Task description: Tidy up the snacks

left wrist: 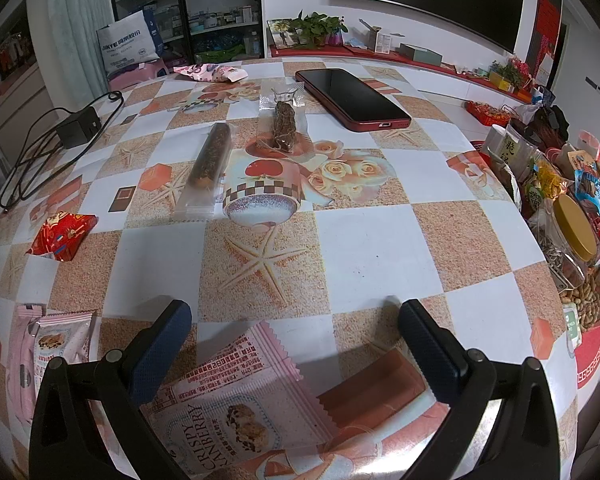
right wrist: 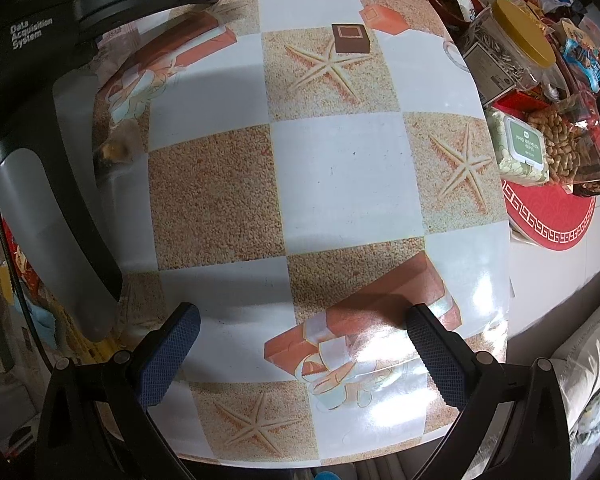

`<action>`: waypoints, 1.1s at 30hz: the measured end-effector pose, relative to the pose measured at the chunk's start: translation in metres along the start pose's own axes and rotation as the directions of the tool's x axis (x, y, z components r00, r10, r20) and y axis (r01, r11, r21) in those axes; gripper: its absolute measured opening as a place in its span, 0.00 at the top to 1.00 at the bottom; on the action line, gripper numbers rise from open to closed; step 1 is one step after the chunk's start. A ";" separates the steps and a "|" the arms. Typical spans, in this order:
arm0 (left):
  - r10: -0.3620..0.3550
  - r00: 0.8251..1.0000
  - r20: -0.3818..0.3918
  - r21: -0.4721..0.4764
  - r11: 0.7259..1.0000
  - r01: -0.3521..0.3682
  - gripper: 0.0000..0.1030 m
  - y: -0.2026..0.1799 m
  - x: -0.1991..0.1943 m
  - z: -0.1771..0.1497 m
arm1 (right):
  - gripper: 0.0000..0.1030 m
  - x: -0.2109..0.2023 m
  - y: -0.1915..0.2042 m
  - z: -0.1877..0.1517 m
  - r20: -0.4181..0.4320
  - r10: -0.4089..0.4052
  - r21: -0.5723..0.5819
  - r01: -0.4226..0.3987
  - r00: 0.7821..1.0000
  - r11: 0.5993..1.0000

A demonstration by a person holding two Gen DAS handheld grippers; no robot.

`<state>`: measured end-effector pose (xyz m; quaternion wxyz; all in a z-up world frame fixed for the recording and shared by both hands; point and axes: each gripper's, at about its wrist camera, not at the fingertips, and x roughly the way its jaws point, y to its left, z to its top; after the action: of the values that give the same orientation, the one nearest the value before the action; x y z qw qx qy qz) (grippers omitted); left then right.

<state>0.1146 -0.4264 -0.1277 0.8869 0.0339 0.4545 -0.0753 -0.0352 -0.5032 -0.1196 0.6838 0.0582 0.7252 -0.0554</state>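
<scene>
My left gripper (left wrist: 294, 320) is open just above a pink "Crispy Cranberry" snack packet (left wrist: 240, 400) that lies flat on the table between its jaws. Another pink packet (left wrist: 56, 344) lies at the left edge, a red packet (left wrist: 62, 236) farther left. Two clear-wrapped brown snack bars (left wrist: 210, 160) (left wrist: 284, 126) lie mid-table, and a pink wrapper (left wrist: 212, 73) at the far edge. My right gripper (right wrist: 300, 328) is open and empty over bare tablecloth. The left gripper's body (right wrist: 52, 128) fills the left of the right wrist view.
A red-cased phone (left wrist: 352, 98) lies at the far side. A black charger with cable (left wrist: 76, 128) is at the left. A heap of snack jars and bags (left wrist: 572, 208) stands on a red tray off the right edge, also in the right wrist view (right wrist: 540, 80).
</scene>
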 end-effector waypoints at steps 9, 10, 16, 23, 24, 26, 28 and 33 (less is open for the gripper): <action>-0.001 1.000 0.000 0.000 1.000 0.001 0.00 0.000 0.000 -0.001 | 0.00 -0.001 0.000 -0.001 0.004 0.000 0.003 0.000 1.000 1.000; -0.001 1.000 0.000 0.000 1.000 0.001 0.00 0.000 0.001 -0.001 | 0.00 -0.001 0.000 -0.001 0.004 0.000 0.002 0.000 1.000 1.000; -0.002 1.000 0.001 0.000 1.000 0.002 0.00 0.000 0.001 0.000 | 0.00 -0.001 0.000 -0.001 0.003 0.000 0.003 0.000 1.000 1.000; -0.003 1.000 0.001 0.000 1.000 0.003 0.00 0.000 0.001 -0.001 | 0.00 0.000 -0.002 0.001 -0.015 0.002 0.007 -0.002 1.000 1.000; -0.003 1.000 0.001 0.000 1.000 0.003 0.00 0.000 0.001 -0.001 | 0.00 0.000 -0.002 0.001 -0.015 0.002 0.007 -0.002 1.000 1.000; -0.003 1.000 0.001 0.000 1.000 0.003 0.00 -0.001 0.002 -0.001 | 0.00 0.001 -0.002 0.001 -0.016 0.003 0.007 -0.003 1.000 1.000; -0.003 1.000 0.001 0.001 1.000 0.003 0.00 0.000 0.002 -0.001 | 0.00 0.000 -0.002 0.001 -0.011 0.003 0.008 -0.002 1.000 1.000; -0.003 1.000 0.001 0.001 1.000 0.003 0.00 -0.001 0.002 -0.002 | 0.00 0.001 -0.002 0.002 -0.025 0.002 0.009 -0.002 1.000 1.000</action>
<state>0.1141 -0.4271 -0.1305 0.8870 0.0333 0.4540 -0.0770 -0.0337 -0.5059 -0.1209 0.6745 0.0628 0.7334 -0.0572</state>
